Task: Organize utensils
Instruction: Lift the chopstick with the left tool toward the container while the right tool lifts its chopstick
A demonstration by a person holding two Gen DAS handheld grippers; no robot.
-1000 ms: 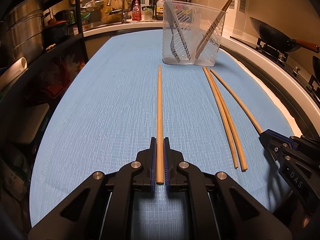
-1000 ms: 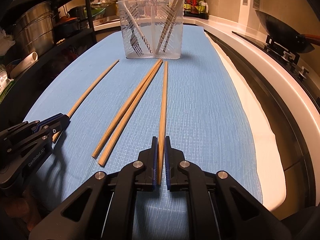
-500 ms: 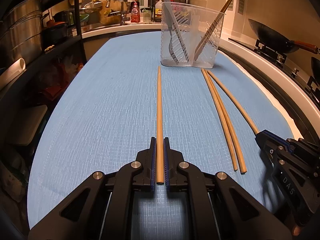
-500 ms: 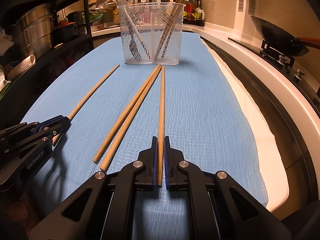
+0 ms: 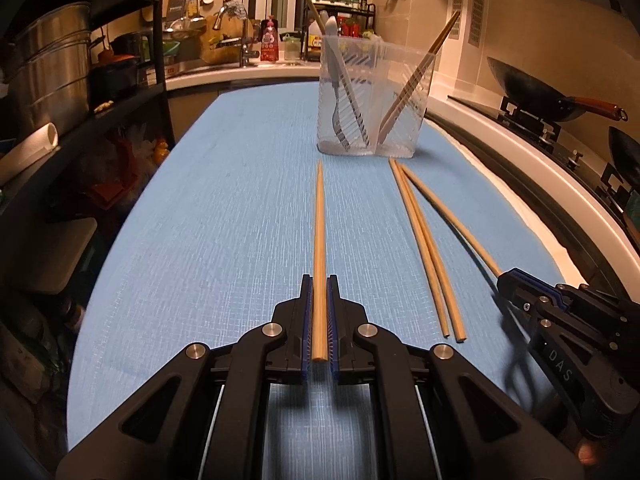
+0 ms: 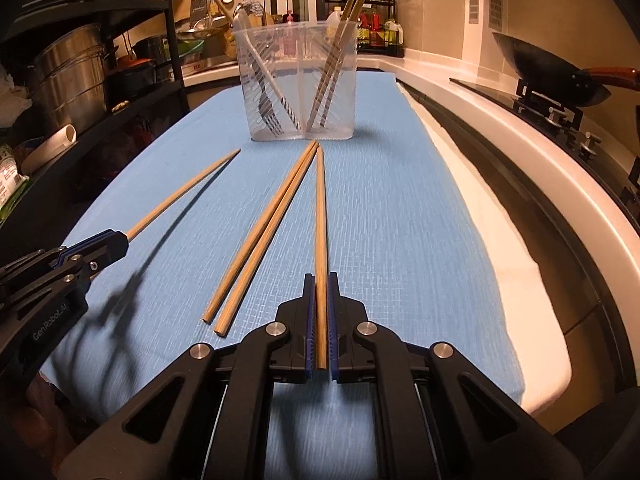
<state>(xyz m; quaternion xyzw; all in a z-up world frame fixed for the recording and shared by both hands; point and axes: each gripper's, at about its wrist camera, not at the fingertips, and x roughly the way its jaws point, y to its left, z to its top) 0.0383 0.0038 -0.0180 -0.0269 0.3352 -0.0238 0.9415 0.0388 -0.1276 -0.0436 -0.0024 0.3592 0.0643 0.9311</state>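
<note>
Blue mat point(image 5: 240, 220) under chopstick pair point(image 5: 428, 248), holder point(image 5: 400, 136)

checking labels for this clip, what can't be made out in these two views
- Left wrist view: the right claw hides the near end of its chopstick; the frame edge cuts off the hand behind it.
- Right wrist view: the left claw covers the near end of its chopstick.
- Both views: the ribbed walls of the clear holder blur the utensils, so their count is unsure.
- Bottle labels by the sink are too small to read.
</note>
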